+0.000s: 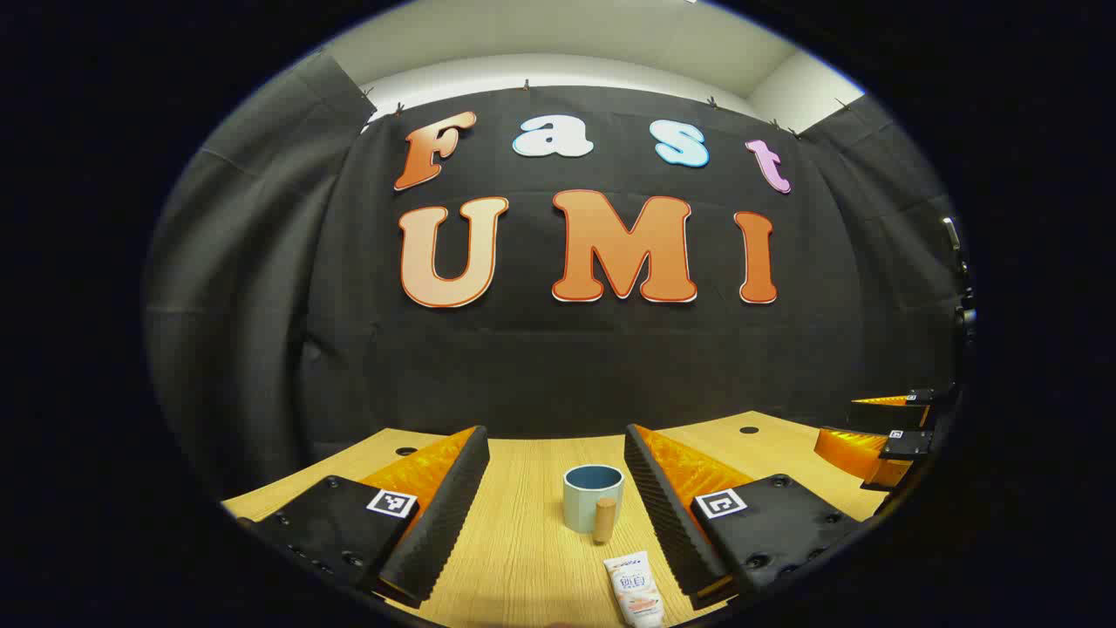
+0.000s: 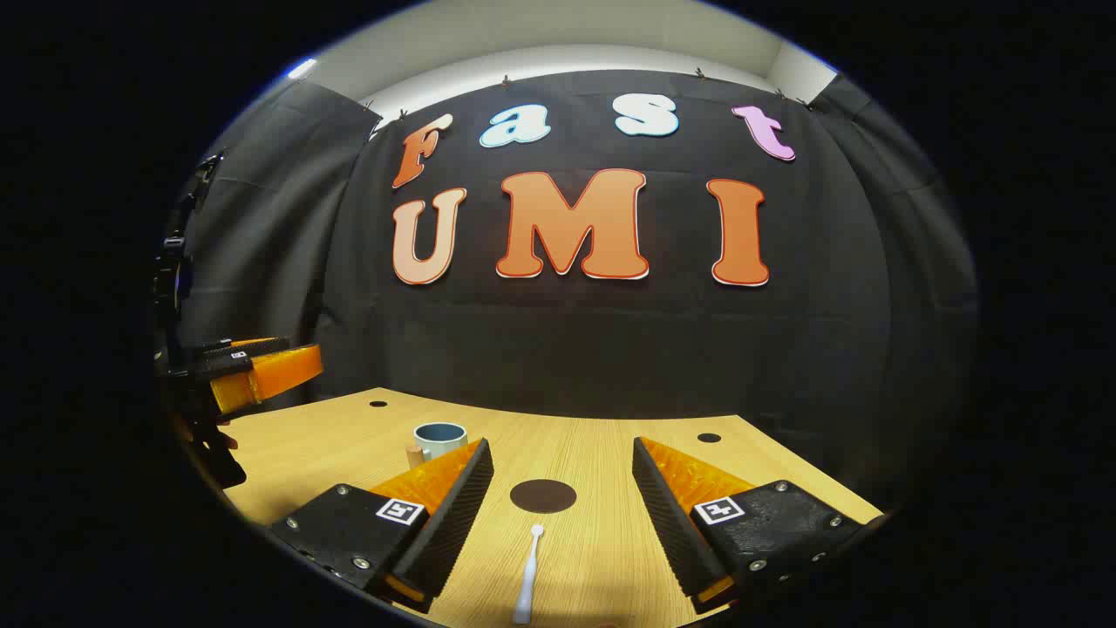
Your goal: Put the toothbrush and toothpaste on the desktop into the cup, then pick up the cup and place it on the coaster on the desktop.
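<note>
Both grippers spread, nothing held — start of task.
Left gripper: toothpaste lies just ahead between its fingers, cup beyond. Right gripper: toothbrush between fingers, coaster beyond. Risk — thin brush slipping from the pinch, or a tube nudge tipping the cup.

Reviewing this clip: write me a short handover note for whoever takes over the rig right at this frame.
Left tool: open, holding nothing, aimed at the cup, toothpaste lying just before it.
Right tool: open, holding nothing, toothbrush lying between its fingers, coaster beyond it.
Cup stands upright on the desktop, off the coaster.
Done: nothing.
Left: toothpaste and toothbrush into the cup, then cup onto the coaster.
</note>
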`<state>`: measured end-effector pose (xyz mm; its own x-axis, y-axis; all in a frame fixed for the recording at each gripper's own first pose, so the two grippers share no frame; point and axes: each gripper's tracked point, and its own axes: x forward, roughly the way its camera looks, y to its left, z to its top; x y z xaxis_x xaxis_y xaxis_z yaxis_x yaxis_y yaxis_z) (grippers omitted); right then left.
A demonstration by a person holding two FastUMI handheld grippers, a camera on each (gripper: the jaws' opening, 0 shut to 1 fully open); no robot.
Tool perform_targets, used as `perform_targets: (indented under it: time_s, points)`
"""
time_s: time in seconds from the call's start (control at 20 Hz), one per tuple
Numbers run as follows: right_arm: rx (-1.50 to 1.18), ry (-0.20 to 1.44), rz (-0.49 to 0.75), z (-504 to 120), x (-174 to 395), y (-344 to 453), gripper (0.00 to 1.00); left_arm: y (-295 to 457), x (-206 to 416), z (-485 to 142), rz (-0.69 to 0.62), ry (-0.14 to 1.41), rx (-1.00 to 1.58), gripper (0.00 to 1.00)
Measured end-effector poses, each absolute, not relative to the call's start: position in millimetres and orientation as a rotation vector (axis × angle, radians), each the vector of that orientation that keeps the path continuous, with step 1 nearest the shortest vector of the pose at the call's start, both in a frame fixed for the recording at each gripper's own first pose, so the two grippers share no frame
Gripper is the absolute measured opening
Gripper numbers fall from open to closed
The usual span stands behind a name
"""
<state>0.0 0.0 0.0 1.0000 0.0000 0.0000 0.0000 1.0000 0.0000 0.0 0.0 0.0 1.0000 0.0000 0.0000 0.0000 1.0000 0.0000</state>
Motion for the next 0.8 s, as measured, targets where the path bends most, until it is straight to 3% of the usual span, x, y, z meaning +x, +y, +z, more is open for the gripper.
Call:
perform_targets:
  time_s: [0.8]
  points:
    - [0.016, 0.043, -0.008, -3, 2, -1, 0.97, -14, 12, -7, -0.031, 0.056, 0.001, 1.0]
